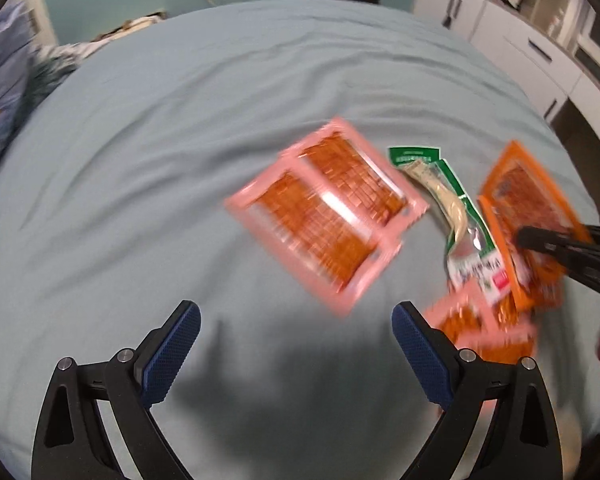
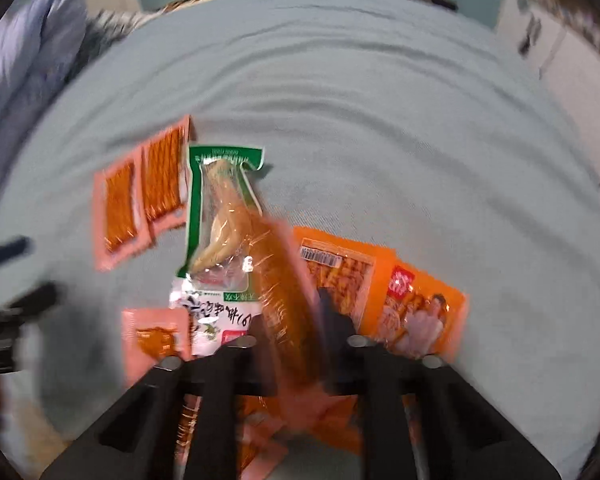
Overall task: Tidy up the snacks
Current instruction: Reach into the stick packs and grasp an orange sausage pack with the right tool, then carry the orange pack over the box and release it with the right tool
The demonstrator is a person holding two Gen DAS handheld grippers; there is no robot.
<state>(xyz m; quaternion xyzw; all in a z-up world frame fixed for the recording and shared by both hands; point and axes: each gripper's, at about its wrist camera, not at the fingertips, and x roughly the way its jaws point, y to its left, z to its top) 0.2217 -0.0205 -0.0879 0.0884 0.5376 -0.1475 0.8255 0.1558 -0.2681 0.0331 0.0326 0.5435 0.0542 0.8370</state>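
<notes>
Bed (image 1: pixel 180 120) fills both my wrist views, a wide blue-grey sheet with soft wrinkles, and every snack lies on it. At the far edge, toward two o'clock in the left view, stand white cabinets (image 1: pixel 512 40); at ten o'clock there is rumpled bedding (image 1: pixel 4 92). Largest of the snacks are two pink packets (image 1: pixel 324 216) of reddish strips, overlapping and tilted, lying at the centre of the left view, about twelve o'clock from my left gripper (image 1: pixel 296 332). My left gripper hangs above bare sheet with its blue pads (image 1: pixel 172 352) spread wide and nothing between them. Just beside the pink pair, at three o'clock from it, lies a green-edged packet (image 1: pixel 456 216) with a pale snack inside. Touching that one on its right are orange packets (image 1: pixel 528 200), blurred. My right gripper (image 2: pixel 288 340) has its jaws closed on a pink-and-orange packet (image 2: pixel 280 280), which stands up between the fingers in the right view, streaked by motion. At two o'clock from it lies an orange packet with a barcode (image 2: pixel 340 276) and, overlapping it, another with a red label (image 2: pixel 424 312). A smaller pink packet (image 2: pixel 156 336) lies at nine o'clock from the right gripper.
</notes>
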